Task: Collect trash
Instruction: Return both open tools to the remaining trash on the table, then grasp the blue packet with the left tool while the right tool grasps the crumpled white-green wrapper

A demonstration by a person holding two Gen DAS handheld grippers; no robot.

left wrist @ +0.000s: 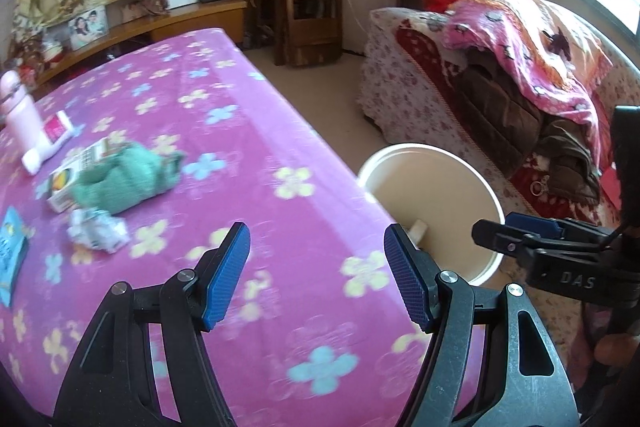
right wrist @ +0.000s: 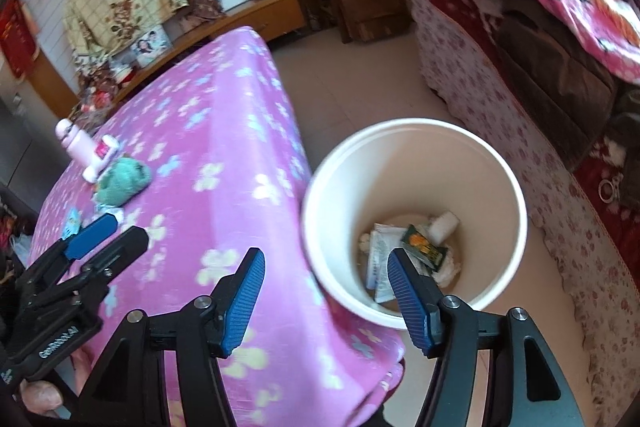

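Down on the floor just right of the pink flowered table (right wrist: 224, 155) stands a white bin (right wrist: 508, 195) holding wrappers and tissue (right wrist: 424, 251). Far left on the table, crumpled paper (left wrist: 98, 231) lies near a green cloth (left wrist: 128, 179). Both the left gripper (left wrist: 318, 277) and right gripper (right wrist: 326, 297) have jaws apart, empty.

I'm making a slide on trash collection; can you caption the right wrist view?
Open, empty right claw above a white bin holding wrappers beside the pink floral table.
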